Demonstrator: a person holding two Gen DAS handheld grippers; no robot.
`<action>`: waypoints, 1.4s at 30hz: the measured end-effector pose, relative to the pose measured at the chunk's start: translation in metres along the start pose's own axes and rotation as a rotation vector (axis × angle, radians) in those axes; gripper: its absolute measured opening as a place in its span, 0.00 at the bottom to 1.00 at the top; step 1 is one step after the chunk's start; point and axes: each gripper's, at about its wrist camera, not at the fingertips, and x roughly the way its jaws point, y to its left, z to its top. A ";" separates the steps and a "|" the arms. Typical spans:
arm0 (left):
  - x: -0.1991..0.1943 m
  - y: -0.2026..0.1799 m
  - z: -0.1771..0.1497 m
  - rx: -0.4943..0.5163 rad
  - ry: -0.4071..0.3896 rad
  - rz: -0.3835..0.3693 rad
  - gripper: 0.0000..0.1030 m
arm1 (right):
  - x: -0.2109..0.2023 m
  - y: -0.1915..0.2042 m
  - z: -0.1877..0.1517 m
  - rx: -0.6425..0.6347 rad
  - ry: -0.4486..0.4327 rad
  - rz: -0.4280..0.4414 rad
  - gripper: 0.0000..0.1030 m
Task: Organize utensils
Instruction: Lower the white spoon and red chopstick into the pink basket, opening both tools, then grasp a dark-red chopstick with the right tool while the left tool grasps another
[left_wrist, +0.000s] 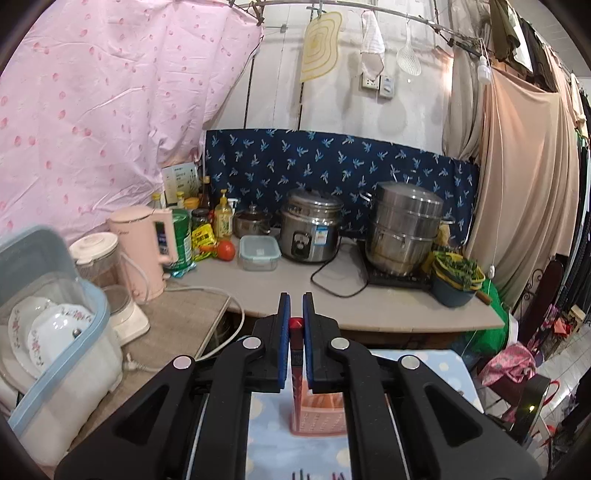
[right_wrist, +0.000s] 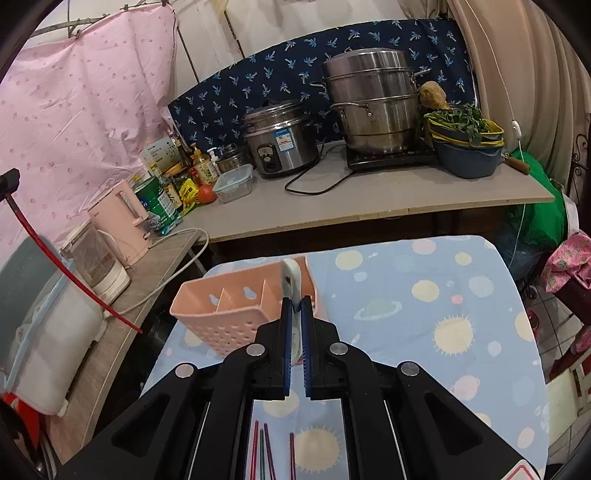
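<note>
My left gripper (left_wrist: 295, 299) is shut on a red chopstick (left_wrist: 296, 347) that hangs down between its blue pads, above the pink slotted utensil holder (left_wrist: 317, 410). The right wrist view also catches this gripper at the far left edge, with the red chopstick (right_wrist: 62, 269) slanting down from it, left of the holder (right_wrist: 229, 310). My right gripper (right_wrist: 295, 301) is shut on a white flat utensil (right_wrist: 291, 282), held just over the holder's right compartment. Several coloured chopsticks (right_wrist: 262, 454) lie on the blue planet-print tablecloth (right_wrist: 424, 314) under the right gripper.
A grey counter (right_wrist: 369, 203) behind the table carries a rice cooker (right_wrist: 280, 142), a steel steamer pot (right_wrist: 373, 99), a basin of greens (right_wrist: 467, 147) and bottles. On a side shelf at the left are a pink kettle (left_wrist: 142, 251) and a lidded box of plates (left_wrist: 55, 332).
</note>
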 end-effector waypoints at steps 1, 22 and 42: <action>0.005 -0.002 0.005 0.000 -0.005 0.000 0.06 | 0.005 0.000 0.006 0.000 0.000 -0.001 0.05; 0.124 -0.009 -0.028 0.001 0.125 0.000 0.06 | 0.103 0.003 0.015 0.000 0.108 -0.007 0.05; 0.092 0.014 -0.099 0.011 0.245 0.056 0.09 | 0.045 0.001 -0.040 -0.009 0.105 -0.027 0.15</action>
